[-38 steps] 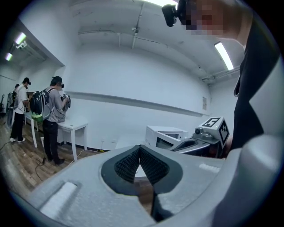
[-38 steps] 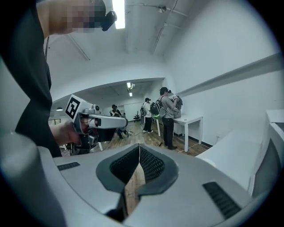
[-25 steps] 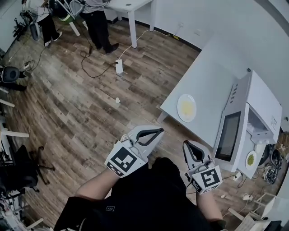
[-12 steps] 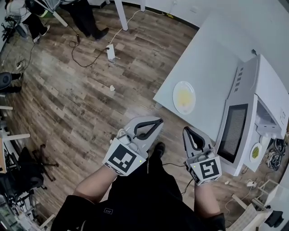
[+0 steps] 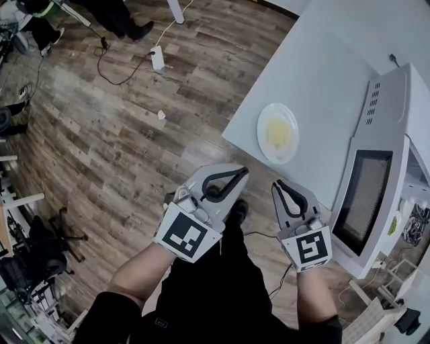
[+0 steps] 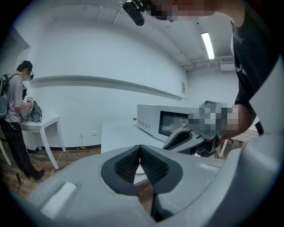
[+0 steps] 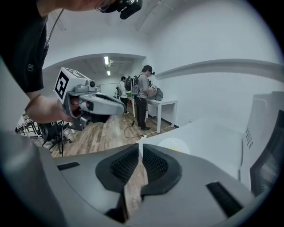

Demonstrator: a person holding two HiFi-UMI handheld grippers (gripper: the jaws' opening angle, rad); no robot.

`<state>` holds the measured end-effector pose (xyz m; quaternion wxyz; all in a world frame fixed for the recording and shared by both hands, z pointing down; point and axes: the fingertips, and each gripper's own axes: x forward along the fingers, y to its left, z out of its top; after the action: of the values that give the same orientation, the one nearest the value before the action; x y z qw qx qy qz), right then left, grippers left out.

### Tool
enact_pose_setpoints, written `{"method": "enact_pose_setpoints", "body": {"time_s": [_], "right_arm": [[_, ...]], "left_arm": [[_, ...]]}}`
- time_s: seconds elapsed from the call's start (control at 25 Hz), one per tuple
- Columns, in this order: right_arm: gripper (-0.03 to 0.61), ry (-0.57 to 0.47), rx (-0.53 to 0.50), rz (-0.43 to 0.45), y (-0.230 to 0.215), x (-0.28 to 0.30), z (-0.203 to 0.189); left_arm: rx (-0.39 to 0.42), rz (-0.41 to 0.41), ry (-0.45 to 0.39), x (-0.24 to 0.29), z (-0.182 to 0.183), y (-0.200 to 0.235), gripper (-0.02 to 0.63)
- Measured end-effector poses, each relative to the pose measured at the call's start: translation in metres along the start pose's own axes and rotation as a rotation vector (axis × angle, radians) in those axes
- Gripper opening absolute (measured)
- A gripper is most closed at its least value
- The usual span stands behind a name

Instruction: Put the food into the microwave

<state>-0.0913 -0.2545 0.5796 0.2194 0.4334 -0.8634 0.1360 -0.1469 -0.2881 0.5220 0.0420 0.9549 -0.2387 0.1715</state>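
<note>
A white plate (image 5: 278, 132) with yellow food lies near the front corner of the white table (image 5: 322, 74); the right gripper view shows the plate (image 7: 174, 144) just beyond the jaws. The white microwave (image 5: 393, 127) stands to its right, dark door window towards me; I cannot tell whether the door is ajar. My left gripper (image 5: 243, 172) hangs over the wooden floor short of the table's corner, jaws shut and empty. Beside it, my right gripper (image 5: 275, 183) is also shut with nothing in it. Neither touches the plate.
Two people (image 5: 127, 20) stand at the far end of the room by another white table (image 6: 42, 126). A power strip and cable (image 5: 156, 59) and a small white scrap (image 5: 161, 115) lie on the floor. An office chair (image 5: 33, 248) stands at the left.
Both grippers have sunk and drawn nearer the table's corner. The head view has swung, so the plate and microwave now look larger and closer. The jaws look the same.
</note>
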Motion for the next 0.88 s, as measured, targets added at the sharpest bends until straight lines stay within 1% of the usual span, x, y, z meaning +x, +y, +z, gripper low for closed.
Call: {"method": "enact_pose_setpoints", "body": {"time_s": [0.08, 0.2, 0.36, 0.52, 0.6, 0.72, 0.88], "right_arm": [[0.023, 0.023, -0.017, 0.014, -0.005, 0.011, -0.009], [0.045, 0.054, -0.078, 0.02, -0.014, 0.033, -0.022], [0.086, 0.065, -0.104, 0.019, -0.019, 0.055, -0.04], [0.129, 0.121, -0.133, 0.019, -0.023, 0.069, -0.061], [0.164, 0.167, -0.175, 0.03, -0.023, 0.075, -0.073], [0.215, 0.227, -0.271, 0.026, -0.025, 0.08, -0.08], [0.252, 0.285, -0.392, -0.002, -0.031, 0.085, -0.082]], "left_arm": [[-0.01, 0.022, 0.002, 0.012, -0.012, 0.01, 0.008], [-0.027, 0.051, 0.002, 0.029, -0.028, 0.023, 0.008], [-0.021, 0.045, 0.045, 0.05, -0.058, 0.022, 0.008], [0.012, 0.04, 0.096, 0.065, -0.081, 0.024, 0.008], [0.036, 0.045, 0.113, 0.069, -0.089, 0.028, 0.008], [0.068, 0.056, 0.125, 0.073, -0.095, 0.035, 0.008], [0.074, 0.062, 0.128, 0.074, -0.097, 0.039, 0.008]]}}
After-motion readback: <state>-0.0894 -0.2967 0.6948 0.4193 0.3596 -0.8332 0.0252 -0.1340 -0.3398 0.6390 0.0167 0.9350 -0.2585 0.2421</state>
